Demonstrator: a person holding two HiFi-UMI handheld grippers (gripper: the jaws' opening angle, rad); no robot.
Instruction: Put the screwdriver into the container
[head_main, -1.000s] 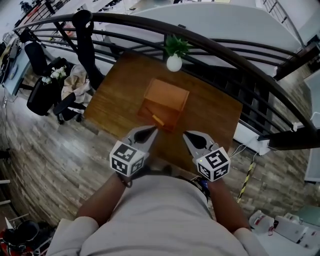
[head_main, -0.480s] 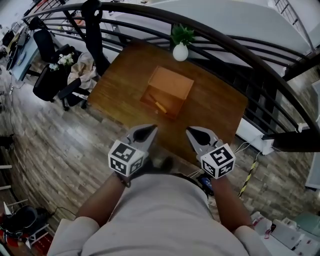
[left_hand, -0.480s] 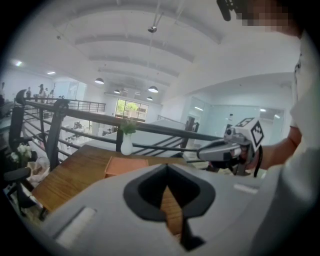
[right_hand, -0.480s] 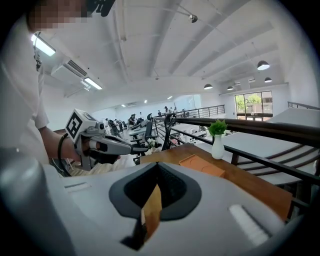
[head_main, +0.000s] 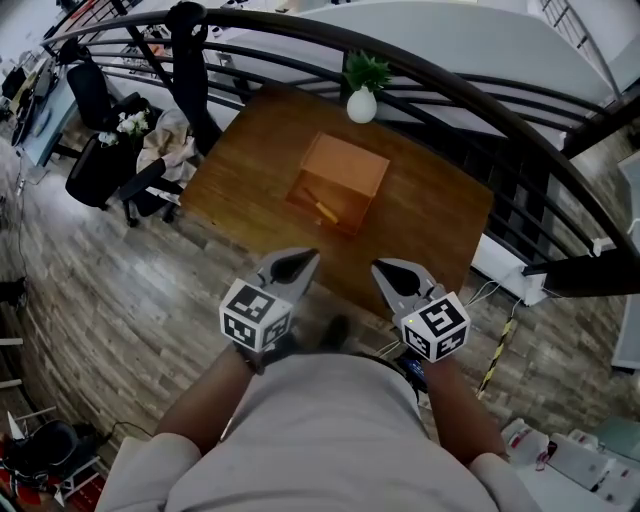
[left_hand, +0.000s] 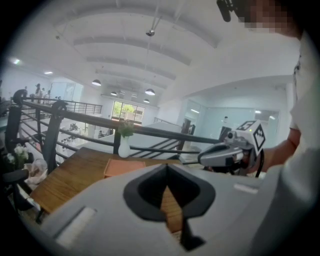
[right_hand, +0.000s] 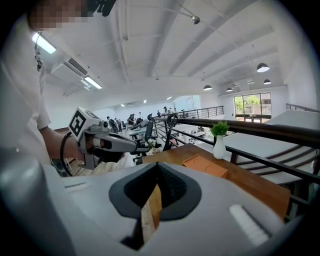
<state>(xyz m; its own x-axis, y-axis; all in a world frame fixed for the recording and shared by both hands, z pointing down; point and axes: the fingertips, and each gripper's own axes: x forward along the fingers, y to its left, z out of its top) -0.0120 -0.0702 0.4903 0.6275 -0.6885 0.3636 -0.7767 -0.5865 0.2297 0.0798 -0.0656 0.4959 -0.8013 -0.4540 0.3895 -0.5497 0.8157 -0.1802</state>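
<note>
Lying inside the container (head_main: 343, 165), near its 6 o'clock wall, the screwdriver (head_main: 324, 212) runs 10-to-4 o'clock; tip end unclear | left gripper (head_main: 303, 262), right gripper (head_main: 384, 270): jaws closed, empty, toward 6 o'clock of the container.

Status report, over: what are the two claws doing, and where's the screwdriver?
Left gripper shut, empty. Right gripper shut, empty. Screwdriver lying in container on table. Vase behind it, clear.

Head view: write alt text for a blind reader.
From above: the left gripper and right gripper, both shut and empty, hover at the near edge of a wooden table. On it, an orange container holds the screwdriver; a vase stands behind.
</note>
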